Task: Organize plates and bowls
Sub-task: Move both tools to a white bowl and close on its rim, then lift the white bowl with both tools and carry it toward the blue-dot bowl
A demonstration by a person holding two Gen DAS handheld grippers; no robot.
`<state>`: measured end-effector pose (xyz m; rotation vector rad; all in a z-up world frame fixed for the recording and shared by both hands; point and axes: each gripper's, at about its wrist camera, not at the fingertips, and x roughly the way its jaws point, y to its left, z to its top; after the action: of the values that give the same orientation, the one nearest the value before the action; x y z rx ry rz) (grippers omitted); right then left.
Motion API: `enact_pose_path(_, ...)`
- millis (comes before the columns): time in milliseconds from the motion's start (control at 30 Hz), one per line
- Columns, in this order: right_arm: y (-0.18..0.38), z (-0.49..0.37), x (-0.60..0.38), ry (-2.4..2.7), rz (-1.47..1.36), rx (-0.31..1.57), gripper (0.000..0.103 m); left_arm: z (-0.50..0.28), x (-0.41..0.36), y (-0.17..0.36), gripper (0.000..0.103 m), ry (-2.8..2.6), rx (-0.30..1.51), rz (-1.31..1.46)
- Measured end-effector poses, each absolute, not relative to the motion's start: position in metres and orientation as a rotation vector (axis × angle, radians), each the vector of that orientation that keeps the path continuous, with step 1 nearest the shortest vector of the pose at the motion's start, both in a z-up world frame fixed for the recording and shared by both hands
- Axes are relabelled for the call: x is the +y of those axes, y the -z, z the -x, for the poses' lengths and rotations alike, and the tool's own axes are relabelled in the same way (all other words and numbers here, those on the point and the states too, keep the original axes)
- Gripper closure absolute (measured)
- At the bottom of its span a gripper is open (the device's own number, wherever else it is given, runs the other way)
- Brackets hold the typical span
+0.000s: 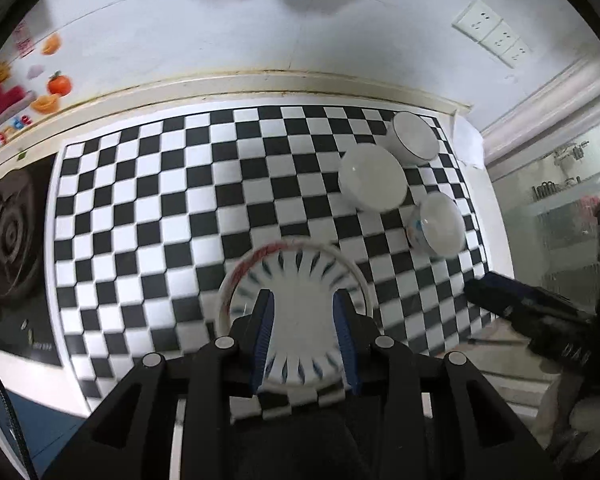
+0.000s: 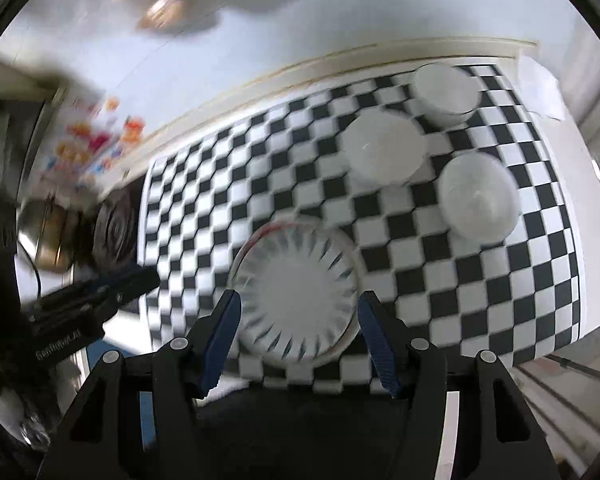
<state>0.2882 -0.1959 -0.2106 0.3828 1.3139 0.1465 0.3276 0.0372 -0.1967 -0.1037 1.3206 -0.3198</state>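
Note:
A white plate with blue dashes [image 1: 300, 280] lies on a red-rimmed plate on the checkered mat [image 1: 148, 200]. My left gripper [image 1: 304, 300] is open and hovers above the plate's near part. Three bowls stand at the right: a plain white bowl [image 1: 372, 179], a dark-rimmed bowl [image 1: 415, 137] behind it, and a patterned bowl [image 1: 438, 224] nearer. In the right wrist view, my right gripper [image 2: 298, 300] is open above the same plate stack [image 2: 296, 288], with the bowls [image 2: 384, 152] [image 2: 446, 92] [image 2: 478, 196] beyond. That view is blurred.
A gas burner [image 1: 8, 236] sits left of the mat. A tiled wall with sockets [image 1: 492, 32] and fruit stickers [image 1: 52, 80] rises behind. The counter's right edge [image 1: 500, 240] drops off. The other gripper shows as a black body [image 1: 532, 312] [image 2: 84, 300]. A metal pot [image 2: 48, 236] stands at the left.

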Motion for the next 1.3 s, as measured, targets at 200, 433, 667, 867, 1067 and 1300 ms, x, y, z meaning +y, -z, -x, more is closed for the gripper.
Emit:
enact_pose_path(200, 0.262, -0.356, -0.265, -0.071, -0.466, 1.313, 0.039, -0.402, -0.005, 0.258, 0.075, 0.285, 1.425, 0.19)
enact_pose_path(433, 0.361, -0.46, -0.312, -0.113, -0.479, 1.482, 0.049, -0.474, -0.057, 0.338, 0.075, 0.244, 1.587, 0.267)
enact_pose_path(667, 0.417, -0.504, -0.307, -0.206, -0.459, 1.63, 0.078, -0.497, -0.076, 0.388, 0.079, 0.203, 1.667, 0.314)
enact_pose_path(867, 0.426, -0.507, -0.295, -0.239, -0.378, 1.667, 0.093, -0.49, -0.085, 0.38, 0.084, 0.154, 1.631, 0.251)
enact_pose_path(1067, 0.402, -0.494, -0.289, -0.295, -0.377, 1.631, 0.093, -0.469, -0.08, 0.338, 0.084, 0.153, 1.564, 0.224)
enact_pose_path(1300, 0.353, -0.437, -0.294, -0.348, -0.36, 1.577, 0.093, -0.414, -0.086, 0.297, 0.084, 0.205, 1.53, 0.176)
